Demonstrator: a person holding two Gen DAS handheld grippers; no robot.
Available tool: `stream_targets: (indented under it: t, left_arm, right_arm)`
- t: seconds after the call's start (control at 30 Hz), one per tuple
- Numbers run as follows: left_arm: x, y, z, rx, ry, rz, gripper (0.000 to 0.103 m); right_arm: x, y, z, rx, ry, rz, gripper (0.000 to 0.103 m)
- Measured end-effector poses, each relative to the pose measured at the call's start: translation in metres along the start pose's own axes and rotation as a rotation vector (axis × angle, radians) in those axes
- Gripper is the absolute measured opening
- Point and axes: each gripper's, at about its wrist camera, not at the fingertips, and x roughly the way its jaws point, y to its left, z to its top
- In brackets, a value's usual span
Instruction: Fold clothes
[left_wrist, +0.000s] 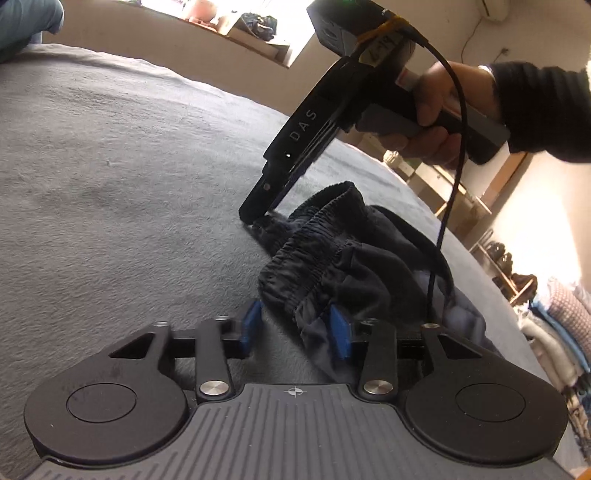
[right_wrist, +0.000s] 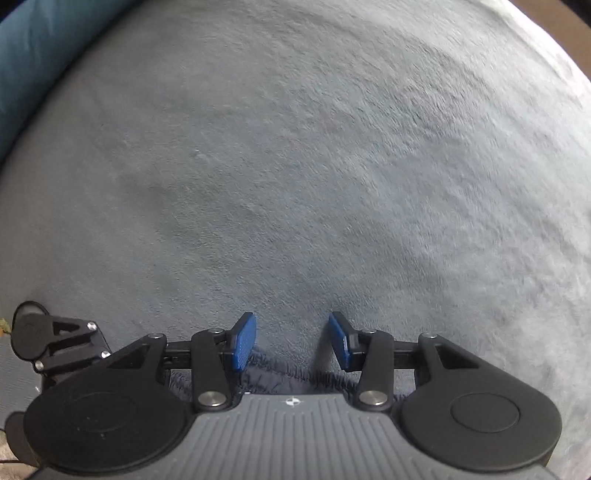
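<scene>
A dark crumpled garment (left_wrist: 343, 254) with a gathered elastic waistband lies on the grey blanket (left_wrist: 110, 166). My left gripper (left_wrist: 295, 326) is open, and the near end of the waistband sits between its blue pads (left_wrist: 340, 334). A hand in a dark sleeve (left_wrist: 436, 110) holds my right gripper (left_wrist: 256, 219), which points steeply down with its tips at the far end of the waistband. In the right wrist view the right gripper (right_wrist: 291, 334) is open over the blanket (right_wrist: 295, 166). An edge of dark fabric (right_wrist: 288, 380) shows just under its fingers.
Bare grey blanket stretches to the left and far side. A blue cushion (right_wrist: 33, 55) borders it. A pile of folded cloth (left_wrist: 561, 325) and wooden furniture (left_wrist: 461, 192) stand off the bed's right edge. A window ledge with clutter (left_wrist: 255, 26) runs behind.
</scene>
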Motion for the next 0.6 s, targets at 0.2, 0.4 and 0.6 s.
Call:
stream_targets:
  t: [0.2,0.4,0.6]
  left_arm:
    - [-0.009,-0.006,0.013,0.050,-0.148,0.062,0.002]
    - [0.014,-0.006,0.009,0.054,-0.057,0.107,0.004]
    - [0.009,0.010,0.011,-0.076,-0.082,0.075,0.027]
  right_arm:
    - [-0.004,-0.007,-0.012,0.032,0.008,0.036,0.040]
    - [-0.013,-0.010,-0.019,0.072,-0.024,0.051,0.037]
    - [-0.062,-0.034,-0.058,0.218,-0.278,0.011,0.040]
